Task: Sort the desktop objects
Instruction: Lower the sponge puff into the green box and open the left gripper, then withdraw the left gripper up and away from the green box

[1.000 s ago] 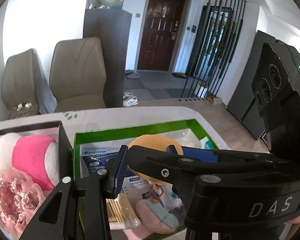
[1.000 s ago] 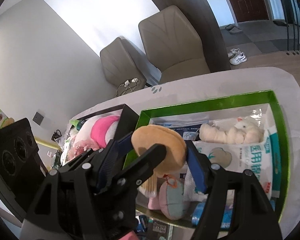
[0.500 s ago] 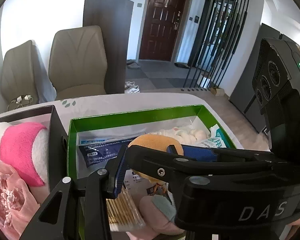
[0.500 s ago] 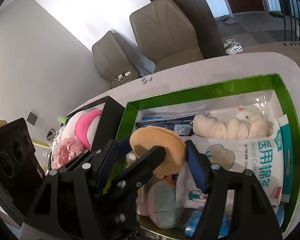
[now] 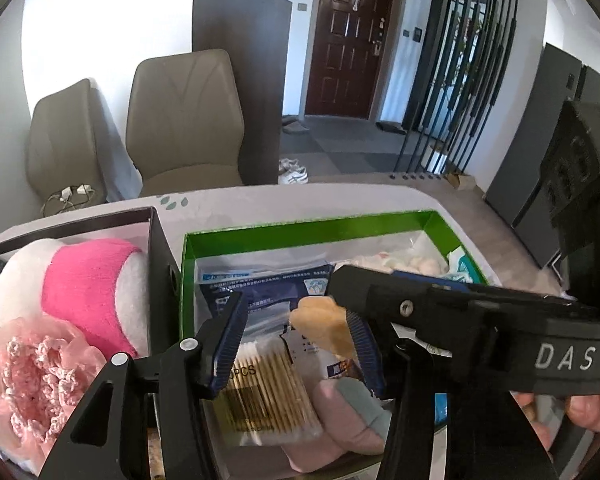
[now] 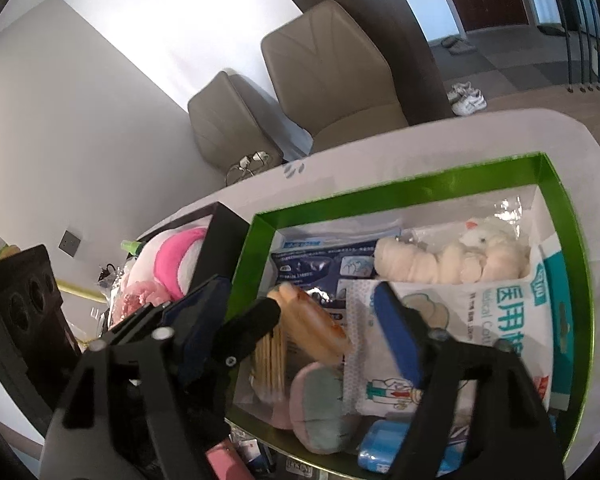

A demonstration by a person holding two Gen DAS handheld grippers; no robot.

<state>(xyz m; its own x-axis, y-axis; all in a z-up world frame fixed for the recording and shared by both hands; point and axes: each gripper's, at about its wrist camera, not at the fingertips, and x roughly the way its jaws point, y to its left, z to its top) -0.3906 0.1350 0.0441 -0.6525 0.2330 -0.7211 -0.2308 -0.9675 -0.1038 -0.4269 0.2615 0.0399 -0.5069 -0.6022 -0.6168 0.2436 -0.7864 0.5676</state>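
Note:
A tan round plush (image 5: 320, 330) hangs edge-on over the green box (image 5: 300, 230), between the fingers of both grippers. My left gripper (image 5: 294, 332) has its jaws opening. The plush leans on its right pad, and the left pad stands well clear. My right gripper (image 6: 300, 304) crosses the left one, and its jaws are closing. In its view the plush (image 6: 312, 328) lies between its pads and neither presses on it. One of the right gripper's fingers (image 5: 400, 294) reaches in from the right over the box.
The green box (image 6: 420, 192) holds a cotton swab pack (image 5: 260, 392), blue mask packets (image 6: 320, 260), a cotton pad bag (image 6: 500, 304), a cream plush animal (image 6: 452, 260) and a pink-grey pouch (image 6: 320, 412). A black box (image 5: 156, 248) at left holds a pink-white plush (image 5: 84, 284) and flower.
The left jaws have spread apart. The tan plush has tipped from face-on to edge-on and sunk toward the box. The right jaws have narrowed slightly.

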